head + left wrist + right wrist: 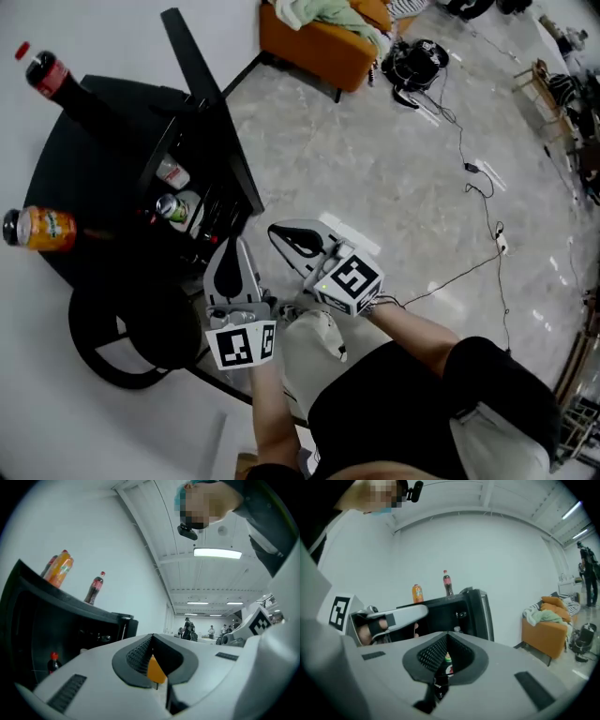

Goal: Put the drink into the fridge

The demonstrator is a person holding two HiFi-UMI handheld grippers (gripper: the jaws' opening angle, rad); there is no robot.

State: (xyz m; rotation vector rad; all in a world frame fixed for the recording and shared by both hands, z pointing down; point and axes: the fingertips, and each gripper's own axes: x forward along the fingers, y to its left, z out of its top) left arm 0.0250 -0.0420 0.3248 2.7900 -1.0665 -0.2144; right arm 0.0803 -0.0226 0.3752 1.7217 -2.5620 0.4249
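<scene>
Both claws are up in front of me, level and side by side, and neither one carries a drink. The left claw (151, 639) has its pads pressed together on nothing, and the right claw (446, 640) is likewise pinched shut and empty. They point towards the black fridge (112, 150), whose door (211, 122) stands swung wide open. On the fridge's flat top, a cola bottle (52, 77) with a red cap and an orange drink bottle (39, 229) stand upright and well apart. Inside the open front I can see a can (172, 207) and, just above it, another small container (172, 173) that I cannot make out well. The fridge backs against a plain white wall (497, 555). The floor (375, 178) is pale grey marbled tile, with thin cables (473, 178) trailing across it towards the right. At the far side sits an orange sofa (314, 45) with a green cloth (328, 11) heaped on it, and a pile of black gear (412, 62) lies just beside it. Strip lights (217, 552) run along a white ceiling, and a few people (190, 629) stand far down the room.
</scene>
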